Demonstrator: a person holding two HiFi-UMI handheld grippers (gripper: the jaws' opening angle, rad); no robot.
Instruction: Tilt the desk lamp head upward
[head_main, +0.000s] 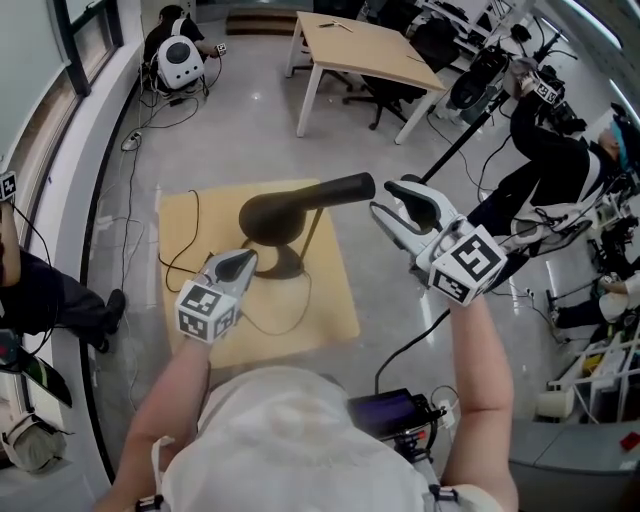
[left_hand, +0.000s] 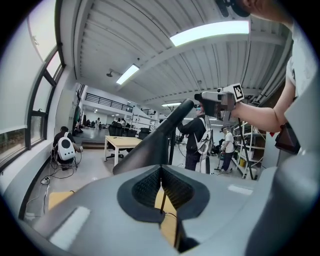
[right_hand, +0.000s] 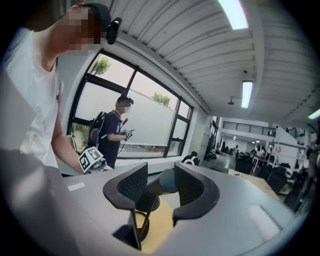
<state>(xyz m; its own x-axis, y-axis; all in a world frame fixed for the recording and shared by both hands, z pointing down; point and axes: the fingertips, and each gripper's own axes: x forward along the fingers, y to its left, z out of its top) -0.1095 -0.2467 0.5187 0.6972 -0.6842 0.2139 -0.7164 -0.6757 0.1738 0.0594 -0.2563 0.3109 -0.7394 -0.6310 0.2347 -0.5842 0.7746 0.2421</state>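
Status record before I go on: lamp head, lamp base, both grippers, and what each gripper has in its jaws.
lamp head: long and black; free end points toward the right gripper; slopes upward in the left gripper view
lamp base: standing on the wooden table
right gripper: jaws apart; the lamp head's end shows in the gap, pads not pressing on it
left gripper: jaws together, nothing between them; close beside the lamp base, contact unclear
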